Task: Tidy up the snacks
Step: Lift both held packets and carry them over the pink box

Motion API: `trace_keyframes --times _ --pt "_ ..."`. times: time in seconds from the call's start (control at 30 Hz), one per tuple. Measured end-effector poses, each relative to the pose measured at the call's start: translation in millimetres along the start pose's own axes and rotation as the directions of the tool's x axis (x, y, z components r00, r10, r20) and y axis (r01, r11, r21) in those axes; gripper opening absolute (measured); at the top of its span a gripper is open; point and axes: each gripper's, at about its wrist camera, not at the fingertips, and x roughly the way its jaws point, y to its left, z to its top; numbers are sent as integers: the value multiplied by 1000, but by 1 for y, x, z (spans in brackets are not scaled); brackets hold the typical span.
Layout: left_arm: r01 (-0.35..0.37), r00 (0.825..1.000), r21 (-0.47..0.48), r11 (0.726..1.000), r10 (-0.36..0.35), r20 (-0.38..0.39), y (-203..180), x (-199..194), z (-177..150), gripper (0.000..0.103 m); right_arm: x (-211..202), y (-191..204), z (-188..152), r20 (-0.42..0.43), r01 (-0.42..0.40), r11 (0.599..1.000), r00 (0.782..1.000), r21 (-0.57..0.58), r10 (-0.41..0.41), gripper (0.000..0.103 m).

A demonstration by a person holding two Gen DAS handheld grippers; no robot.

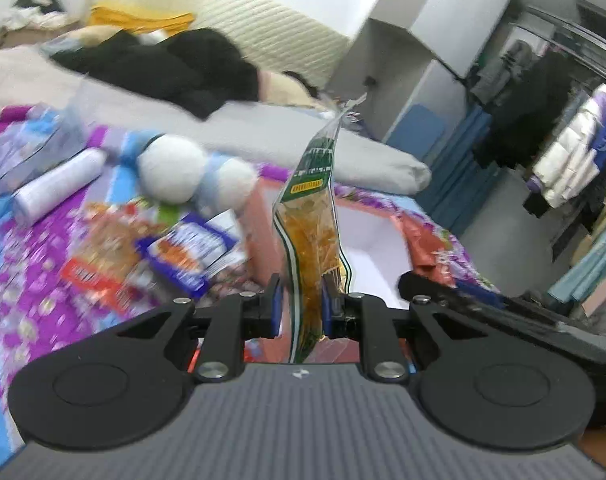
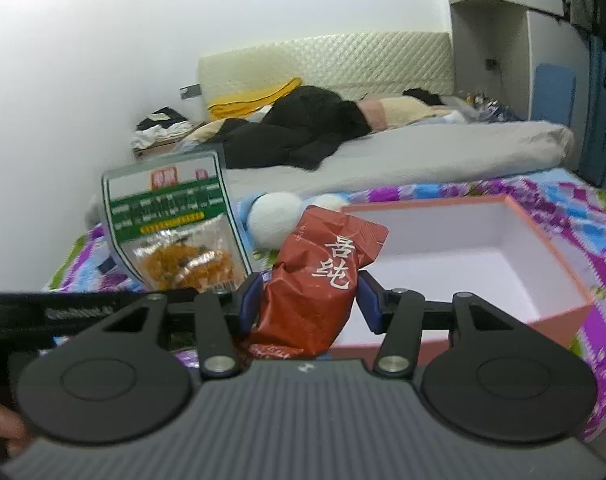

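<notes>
The left gripper (image 1: 301,304) pinches a green-labelled snack bag (image 1: 313,216) upright; the right gripper (image 2: 309,300) clamps a red snack packet (image 2: 315,284) beside the open box (image 2: 551,248). Each should probably be lowered inside the box walls before release.

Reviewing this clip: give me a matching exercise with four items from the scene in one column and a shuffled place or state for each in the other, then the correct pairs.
Items
1. green-labelled snack bag
2. red snack packet
3. orange box
4. blue-and-white snack packet

Places or states
A. open, white inside, nothing visible in it
B. clamped in the right gripper
C. lying on the purple patterned bedspread
D. clamped in the left gripper, hanging edge-on to its camera

Pairs: 1-D, 2-B, 3-A, 4-C
</notes>
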Motion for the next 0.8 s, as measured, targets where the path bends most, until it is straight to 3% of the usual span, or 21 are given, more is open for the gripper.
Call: trace_keyframes --times 0.23,0.47,0.63,0.8 --pt "92 996 63 994 -93 13 -44 34 56 22 20 -48 29 21 46 997 999 65 -48 54" --pt "153 985 110 982 -144 -91 -77 105 103 22 47 -89 55 -1 133 991 991 21 -133 54" --pt "137 975 148 979 -107 -195 -85 166 114 22 77 -116 61 -78 157 988 985 -4 -157 54" --pt "112 955 204 973 -48 -292 -93 216 97 22 110 -134 50 -175 204 976 961 -74 -214 54"
